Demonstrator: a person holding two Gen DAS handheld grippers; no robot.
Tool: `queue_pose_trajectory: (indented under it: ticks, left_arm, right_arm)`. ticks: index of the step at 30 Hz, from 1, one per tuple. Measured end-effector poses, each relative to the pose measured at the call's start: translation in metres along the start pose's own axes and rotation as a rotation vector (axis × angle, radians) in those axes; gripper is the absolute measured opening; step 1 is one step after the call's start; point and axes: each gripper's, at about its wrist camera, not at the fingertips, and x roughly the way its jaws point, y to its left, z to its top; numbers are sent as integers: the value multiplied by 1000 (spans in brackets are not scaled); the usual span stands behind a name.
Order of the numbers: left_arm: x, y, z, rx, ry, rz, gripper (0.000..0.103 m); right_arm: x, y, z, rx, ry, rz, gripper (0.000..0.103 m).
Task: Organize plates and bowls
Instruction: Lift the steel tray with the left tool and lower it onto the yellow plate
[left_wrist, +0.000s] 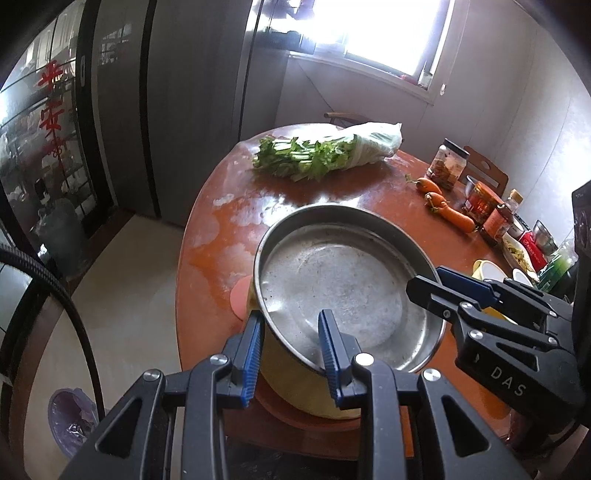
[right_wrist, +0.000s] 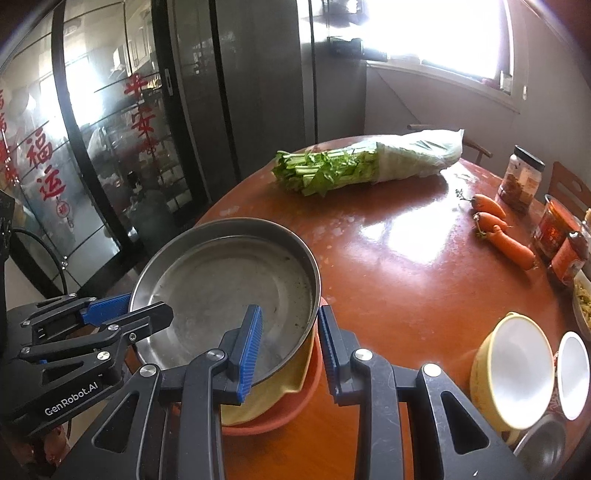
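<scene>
Both grippers clamp the rim of the metal pan (left_wrist: 343, 291) in the lower middle: left gripper (left_wrist: 291, 354), right gripper (right_wrist: 290, 350). It sits on a yellow bowl (right_wrist: 273, 391). Uneven pulling might tilt it and topple the stack.

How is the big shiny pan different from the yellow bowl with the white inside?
The steel pan is grey metal all over; the yellow bowl is yellow outside and white inside. The steel pan is wide and shallow; the yellow bowl is smaller and deeper. The steel pan sits on a stack of dishes, gripped at its rim by both grippers; the yellow bowl lies tipped on its side on the table, untouched. Both are round and empty.
</scene>
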Motion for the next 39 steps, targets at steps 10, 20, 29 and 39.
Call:
queue_pose_trajectory:
  ticks: [10, 20, 29, 39]
  left_arm:
    - [8, 3, -5, 11, 21, 5, 30]
    - [6, 1, -13, 31, 21, 10, 30]
    - [4, 0, -17, 42, 18, 15, 30]
    - [6, -6, -17, 67, 24, 24, 35]
  right_arm:
    - [12, 5, -7, -8, 33, -9, 32]
    - [14, 6, -19, -14, 54, -10, 32]
    - [12, 6, -26, -22, 61, -8, 33]
    - [11, 8, -28, -27, 57, -22, 34]
